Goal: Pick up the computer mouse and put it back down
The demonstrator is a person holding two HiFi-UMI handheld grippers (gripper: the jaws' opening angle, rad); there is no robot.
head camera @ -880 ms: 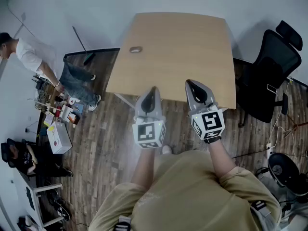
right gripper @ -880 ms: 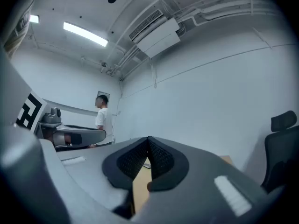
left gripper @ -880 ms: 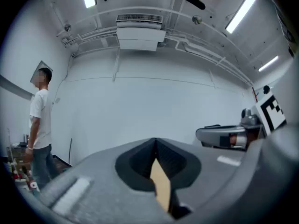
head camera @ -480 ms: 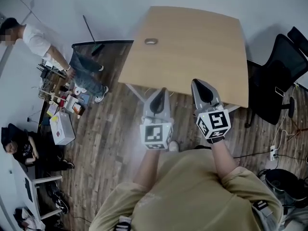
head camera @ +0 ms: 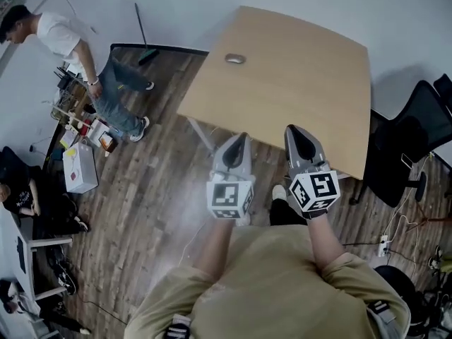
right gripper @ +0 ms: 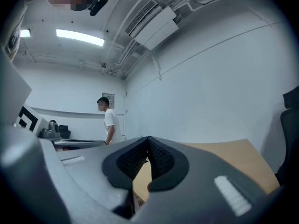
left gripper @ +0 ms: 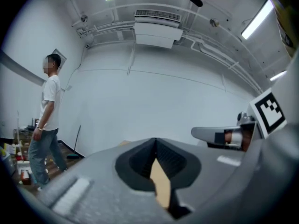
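Observation:
A small grey computer mouse [head camera: 235, 58] lies near the far left edge of the light wooden table [head camera: 296, 83]. Both grippers are held side by side and level at the table's near edge, far from the mouse. My left gripper [head camera: 239, 138] is shut with nothing in it; its pads meet at the tip in the left gripper view [left gripper: 155, 140]. My right gripper [head camera: 292, 129] is also shut and empty, with its jaws closed [right gripper: 148, 139] over the tabletop [right gripper: 224, 155]. The mouse does not show in either gripper view.
A black office chair [head camera: 413, 140] stands right of the table. A person [head camera: 78, 55] stands at the far left beside cluttered shelves and a white box [head camera: 78, 168]. A broom [head camera: 145, 37] leans on the wall. Cables [head camera: 395, 232] lie on the wooden floor at right.
The head view has swung, so the table and mouse sit further right in the picture. Both grippers stayed together and shut at the table's near edge. The standing person has shifted.

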